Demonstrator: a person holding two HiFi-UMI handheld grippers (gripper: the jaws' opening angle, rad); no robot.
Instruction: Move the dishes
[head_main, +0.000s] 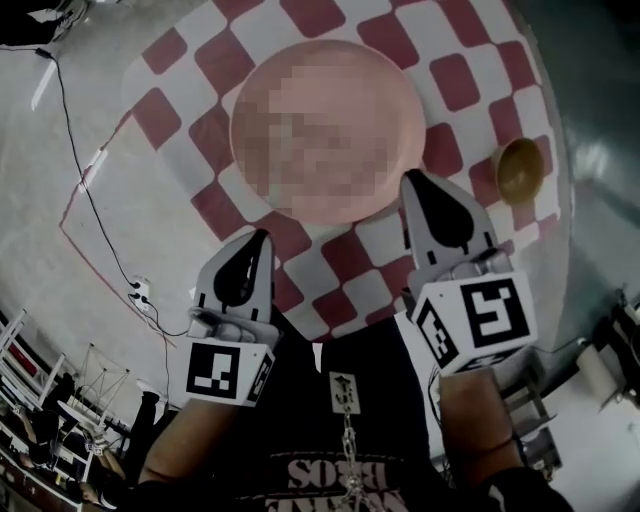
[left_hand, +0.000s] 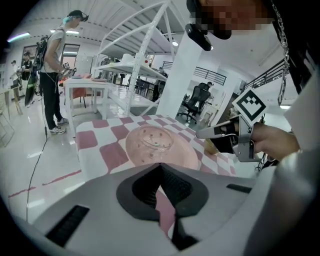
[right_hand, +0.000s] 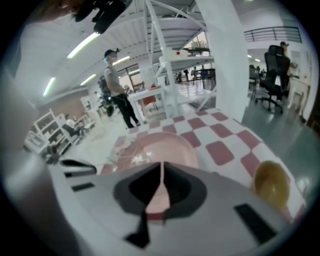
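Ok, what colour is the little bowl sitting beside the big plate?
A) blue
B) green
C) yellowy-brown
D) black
C: the little bowl is yellowy-brown, standing apart from the pink plate, to its right in the head view.

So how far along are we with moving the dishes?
Done: nothing evidently; the round pink plate and the small amber bowl both sit on the red-and-white checked tablecloth. In hand: nothing; the left gripper and right gripper are shut and empty, poised near the plate's near rim. Still to do: gripping and moving both dishes.
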